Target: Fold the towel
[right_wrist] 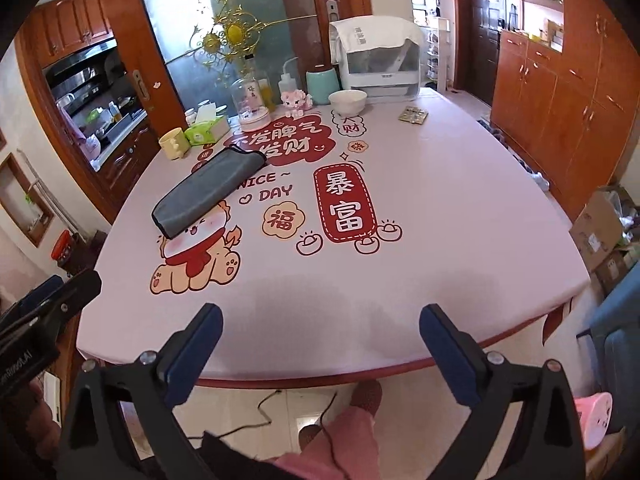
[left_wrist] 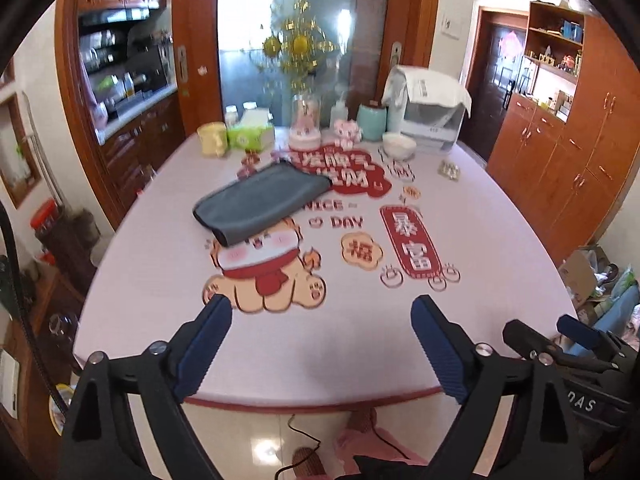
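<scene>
A grey towel (left_wrist: 260,202) lies folded into a long flat strip on the pink printed tablecloth (left_wrist: 500,240), left of the table's middle; it also shows in the right wrist view (right_wrist: 208,194). My left gripper (left_wrist: 322,310) is open and empty, held above the table's near edge, well short of the towel. My right gripper (right_wrist: 322,316) is open and empty, also over the near edge. The right gripper shows at the right edge of the left wrist view (left_wrist: 560,340).
At the table's far end stand a yellow mug (left_wrist: 213,139), a green tissue box (left_wrist: 250,135), a glass dome (left_wrist: 305,128), a teal canister (left_wrist: 371,122), a white bowl (left_wrist: 399,145) and a covered appliance (left_wrist: 430,108). Wooden cabinets (left_wrist: 568,168) line the right.
</scene>
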